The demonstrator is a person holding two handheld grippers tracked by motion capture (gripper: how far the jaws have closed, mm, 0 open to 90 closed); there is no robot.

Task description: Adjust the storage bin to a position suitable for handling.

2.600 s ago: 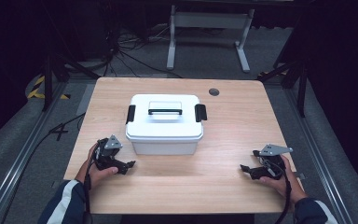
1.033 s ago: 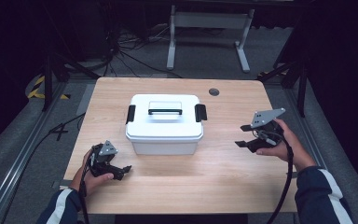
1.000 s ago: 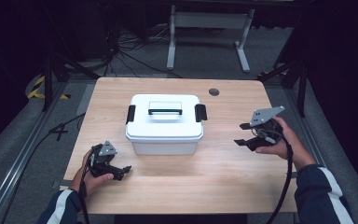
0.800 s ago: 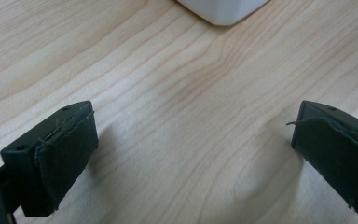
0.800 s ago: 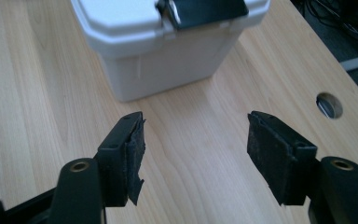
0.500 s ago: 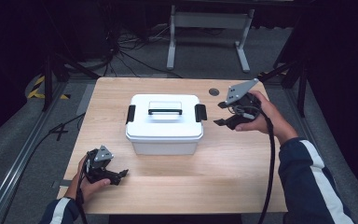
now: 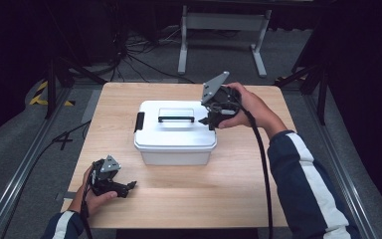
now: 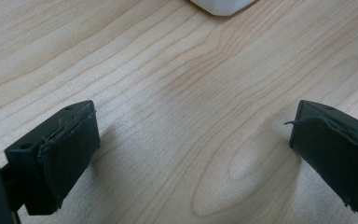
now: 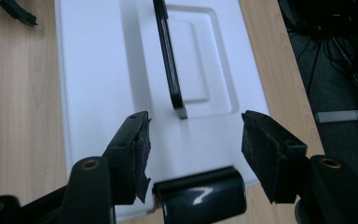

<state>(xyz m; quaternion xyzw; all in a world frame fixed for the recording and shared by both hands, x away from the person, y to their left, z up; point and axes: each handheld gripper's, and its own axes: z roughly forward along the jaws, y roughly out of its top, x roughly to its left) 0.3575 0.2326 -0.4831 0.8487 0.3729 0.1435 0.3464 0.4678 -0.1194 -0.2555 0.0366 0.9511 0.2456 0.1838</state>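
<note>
Evidently the step in hand is undoing the right-end clasp of the white rectangular plastic storage box (image 7: 175, 133), which sits at the centre of the high view on the pale wooden table (image 7: 258, 184). The right gripper (image 7: 210, 119) hangs over the box's right end with its jaws spread, and in the right gripper view the glossy black latch (image 9: 199, 195) lies between and just below them, untouched as far as I can tell. To do this well, I would lower the jaws squarely around the latch, close gently, then lever its free edge outward without dragging the box. The box's long axis runs left to right across the high view, and the thin black carry handle (image 7: 176, 119) on its lid follows that line. The left gripper (image 7: 127, 186) rests low at the lower left, jaws wide apart over bare wood, holding nothing.
</note>
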